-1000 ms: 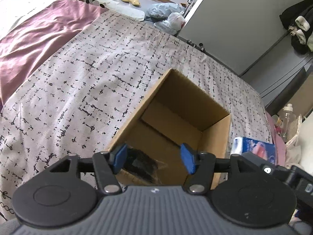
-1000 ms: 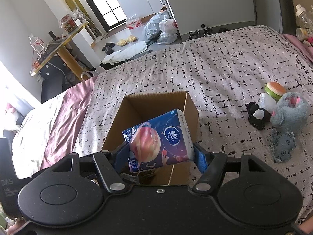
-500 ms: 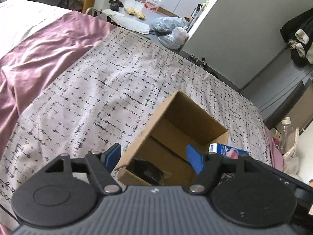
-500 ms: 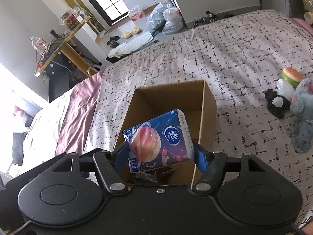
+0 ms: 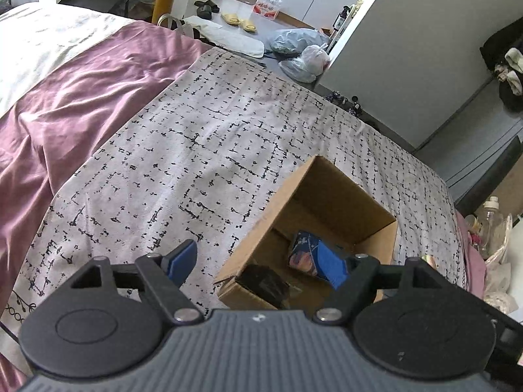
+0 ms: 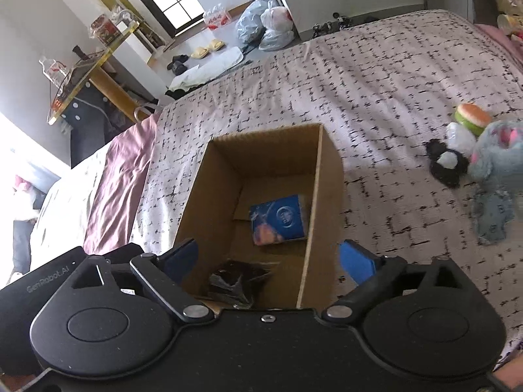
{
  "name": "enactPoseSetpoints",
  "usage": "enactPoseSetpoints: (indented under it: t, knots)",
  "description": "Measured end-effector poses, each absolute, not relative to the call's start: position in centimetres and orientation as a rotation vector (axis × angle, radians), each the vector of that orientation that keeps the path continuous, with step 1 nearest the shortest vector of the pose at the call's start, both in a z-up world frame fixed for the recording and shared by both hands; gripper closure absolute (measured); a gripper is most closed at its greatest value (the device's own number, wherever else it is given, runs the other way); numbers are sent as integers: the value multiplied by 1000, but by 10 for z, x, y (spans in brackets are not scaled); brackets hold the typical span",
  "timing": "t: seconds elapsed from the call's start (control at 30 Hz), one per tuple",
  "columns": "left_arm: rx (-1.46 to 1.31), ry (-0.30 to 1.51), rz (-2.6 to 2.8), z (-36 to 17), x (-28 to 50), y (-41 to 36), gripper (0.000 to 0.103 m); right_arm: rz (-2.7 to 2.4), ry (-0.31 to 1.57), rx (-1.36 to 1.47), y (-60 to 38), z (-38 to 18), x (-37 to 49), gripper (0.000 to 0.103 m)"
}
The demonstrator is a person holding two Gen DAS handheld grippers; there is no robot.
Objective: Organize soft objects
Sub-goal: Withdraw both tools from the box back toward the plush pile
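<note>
Tissue pack [image 6: 278, 219] now inside box [image 6: 328, 176]

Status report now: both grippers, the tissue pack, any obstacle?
Left gripper open, empty. Right gripper just opened, empty. Blue tissue pack lies inside brown cardboard box, beside black bundle. Nothing blocking.

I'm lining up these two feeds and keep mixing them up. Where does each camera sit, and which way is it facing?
Left wrist: on the left gripper, angled down at the cardboard box on the bed; own open jaws show.
Right wrist: on the right gripper, looking down into the box, plush toys alongside; open jaws show.
Shared: box, blue tissue pack, black item.
</note>
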State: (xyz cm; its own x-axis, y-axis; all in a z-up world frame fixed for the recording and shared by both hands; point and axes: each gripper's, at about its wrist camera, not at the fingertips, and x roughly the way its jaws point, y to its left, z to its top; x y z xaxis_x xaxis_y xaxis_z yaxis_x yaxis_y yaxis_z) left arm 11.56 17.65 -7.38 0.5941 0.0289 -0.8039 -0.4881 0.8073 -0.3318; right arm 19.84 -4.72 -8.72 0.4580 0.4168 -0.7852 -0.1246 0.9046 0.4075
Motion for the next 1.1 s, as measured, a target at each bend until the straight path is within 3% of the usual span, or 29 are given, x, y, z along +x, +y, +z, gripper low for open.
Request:
enactPoseSetpoints:
  t: [0.37, 1.1]
  knots:
    - [-483, 866, 307, -66, 112, 150, 1, 305, 997, 291, -82, -77, 187, 0]
    - [-374, 782, 204, -49, 103, 89, 0, 306, 726, 122, -152, -44, 155, 0]
